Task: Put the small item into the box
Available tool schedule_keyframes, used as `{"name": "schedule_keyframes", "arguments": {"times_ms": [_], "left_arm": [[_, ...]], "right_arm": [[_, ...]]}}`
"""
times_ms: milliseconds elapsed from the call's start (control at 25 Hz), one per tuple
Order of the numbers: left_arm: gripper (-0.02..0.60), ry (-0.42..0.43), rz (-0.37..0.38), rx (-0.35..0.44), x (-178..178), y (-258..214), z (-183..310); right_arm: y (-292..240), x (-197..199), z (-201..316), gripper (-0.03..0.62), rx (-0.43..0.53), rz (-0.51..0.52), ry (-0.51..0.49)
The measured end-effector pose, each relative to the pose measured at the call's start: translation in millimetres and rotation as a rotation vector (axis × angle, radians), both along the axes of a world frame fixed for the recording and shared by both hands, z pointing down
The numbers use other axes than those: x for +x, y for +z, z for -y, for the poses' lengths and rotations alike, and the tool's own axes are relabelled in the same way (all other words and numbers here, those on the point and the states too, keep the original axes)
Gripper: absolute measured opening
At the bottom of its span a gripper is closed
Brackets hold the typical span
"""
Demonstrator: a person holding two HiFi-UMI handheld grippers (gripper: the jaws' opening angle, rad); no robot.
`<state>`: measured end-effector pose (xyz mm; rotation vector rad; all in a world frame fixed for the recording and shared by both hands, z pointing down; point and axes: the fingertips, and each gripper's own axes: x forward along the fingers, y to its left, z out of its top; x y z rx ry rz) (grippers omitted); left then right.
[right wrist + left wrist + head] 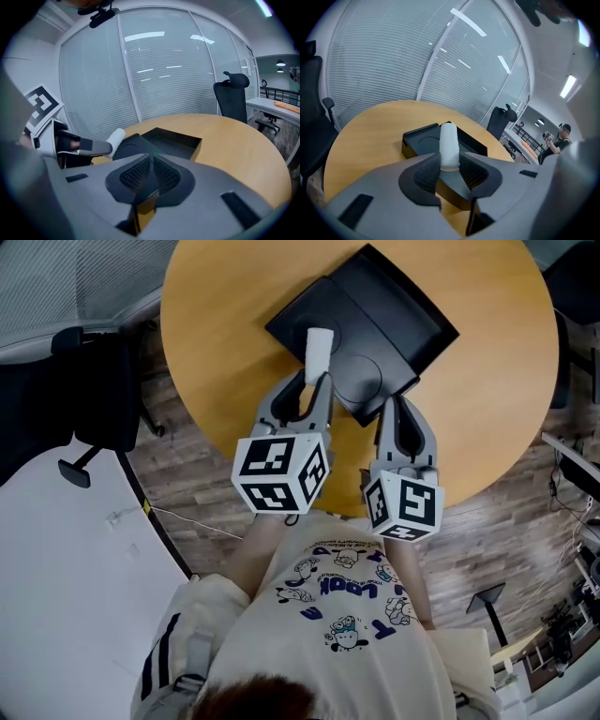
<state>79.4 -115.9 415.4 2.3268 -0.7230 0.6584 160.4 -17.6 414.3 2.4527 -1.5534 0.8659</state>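
The tube [449, 145] could slip or tip. Our left gripper [450, 172] clamps only its lower end, jaws fairly wide on it, so most of it stands above the pads, and a knock against the box [439, 332] rim might lever it loose onto the table [225, 324]. The lid [356, 381] could also shift if our right gripper [151, 164] loses it; its jaws are almost together, seemingly pinching the lid's thin near edge. Both grippers reach forward and slant down, side by side, the left holding the tube above the lid, just short of the open box
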Motion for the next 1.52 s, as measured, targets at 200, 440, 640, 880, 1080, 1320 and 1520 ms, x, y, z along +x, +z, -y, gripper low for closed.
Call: {"name": "schedule_keyframes", "arguments": {"times_ms": [200, 440, 640, 880, 1080, 1320, 1520], "left_arm": [[0.13, 0.025, 0.002, 0.007, 25, -3, -9], [0.13, 0.056, 0.009, -0.001, 50, 0, -21], [0.13, 0.073, 0.011, 0.001, 69, 1, -27], [0.13, 0.088, 0.021, 0.0, 89, 5, -32], [0.131, 0.103, 0.032, 0.0, 100, 8, -36], [0.13, 0.137, 0.041, 0.0, 117, 13, -43], [0.131, 0.158, 0.049, 0.004, 133, 16, -46]], "right_arm": [[2, 19, -12, 0.044, -0.005, 0.007, 0.016], [5, 38, -23, 0.044, -0.008, 0.015, 0.032], [8, 51, -30, 0.044, -0.008, 0.023, 0.042], [12, 67, -36, 0.044, -0.011, 0.034, 0.052], [18, 75, -37, 0.044, -0.016, 0.042, 0.052], [24, 79, -35, 0.044, -0.02, 0.054, 0.049], [29, 86, -37, 0.044, -0.023, 0.066, 0.048]]}}
